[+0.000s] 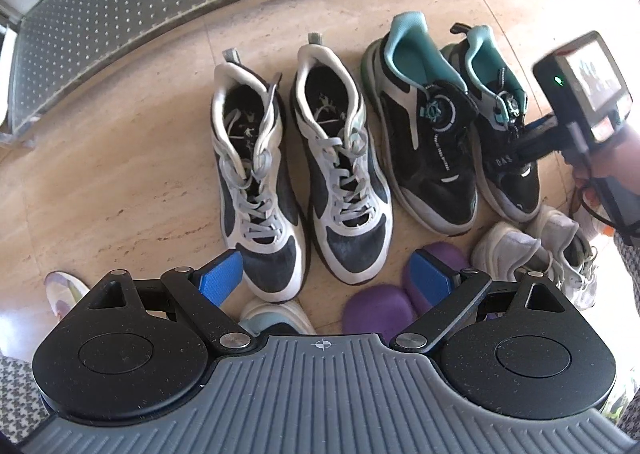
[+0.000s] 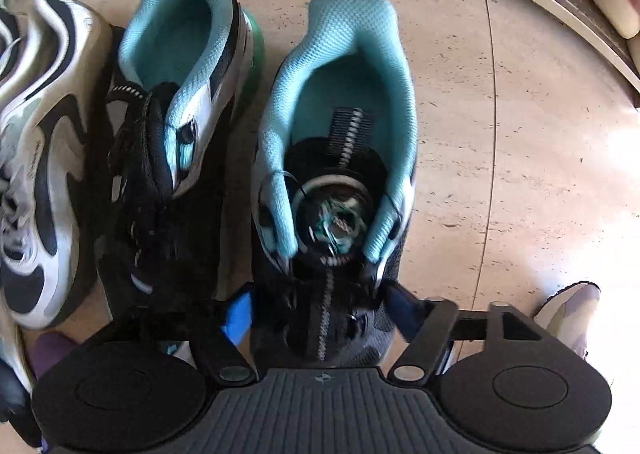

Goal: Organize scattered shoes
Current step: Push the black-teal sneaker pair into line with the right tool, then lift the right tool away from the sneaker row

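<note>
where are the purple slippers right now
In the left wrist view the purple slippers lie on the floor at bottom centre, just below the toes of the grey-and-white sneakers, left of the white sneakers.

Both wrist views look down; share teal-lined sneakers (image 1: 460, 134).

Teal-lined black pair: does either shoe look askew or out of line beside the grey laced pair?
Slightly. The right teal-lined shoe leans against and overlaps the left teal-lined shoe, instead of standing apart like the grey laced pair. The right gripper has its fingers either side of that shoe's midfoot; whether they press on it is unclear.
</note>
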Demonstrator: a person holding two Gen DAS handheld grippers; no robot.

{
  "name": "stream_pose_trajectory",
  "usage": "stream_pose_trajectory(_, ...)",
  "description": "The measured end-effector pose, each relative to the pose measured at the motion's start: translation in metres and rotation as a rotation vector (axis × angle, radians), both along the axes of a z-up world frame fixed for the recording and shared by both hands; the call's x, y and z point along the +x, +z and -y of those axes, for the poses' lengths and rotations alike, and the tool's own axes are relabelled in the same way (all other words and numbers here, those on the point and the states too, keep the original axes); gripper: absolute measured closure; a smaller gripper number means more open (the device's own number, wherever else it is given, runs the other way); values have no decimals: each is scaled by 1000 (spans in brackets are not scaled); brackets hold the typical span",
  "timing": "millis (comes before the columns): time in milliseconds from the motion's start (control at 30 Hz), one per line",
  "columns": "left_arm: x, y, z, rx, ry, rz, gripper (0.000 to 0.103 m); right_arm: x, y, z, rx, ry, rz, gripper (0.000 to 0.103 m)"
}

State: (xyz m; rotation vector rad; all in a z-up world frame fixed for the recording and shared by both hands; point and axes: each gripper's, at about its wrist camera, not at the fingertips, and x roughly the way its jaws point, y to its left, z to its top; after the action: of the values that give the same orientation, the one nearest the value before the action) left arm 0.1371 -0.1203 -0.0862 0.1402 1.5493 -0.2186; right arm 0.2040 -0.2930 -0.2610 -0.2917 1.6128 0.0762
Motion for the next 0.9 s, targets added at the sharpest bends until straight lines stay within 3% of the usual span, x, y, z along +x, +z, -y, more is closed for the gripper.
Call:
stream_pose_trajectory(167, 4, 3, -4, -1, 13, 12, 9, 12, 7, -11, 36, -32, 87, 43)
stream_pose_trajectory(233, 3, 4, -5, -2, 16, 17, 9, 15, 9, -16, 44, -31, 100, 36)
stream_pose_trajectory(367, 0, 5, -8, -5, 16, 9, 9, 16, 13, -24, 35, -68, 35, 31)
stream_pose_trajectory(433, 0, 9, -9, -4, 17, 23, 9, 13, 24, -27, 38, -85, 28, 18)
stream_pose_trajectory(567, -3, 20, -10, -15, 14, 65, 9, 1, 71, -35, 55, -119, 79, 17)
stream_pose_trajectory(700, -8, 31, -18, -23, 10, 102, 9, -25, 147, -29, 182, -275, 240, 16)
stream_pose_trajectory(800, -15, 43, -23, -26, -7, 143, 9, -53, 198, -23, 300, -403, 371, 4)
stream_pose_trajectory(900, -22, 49, -29, -12, -21, 172, 9, -59, 233, -14, 394, -408, 444, 3)
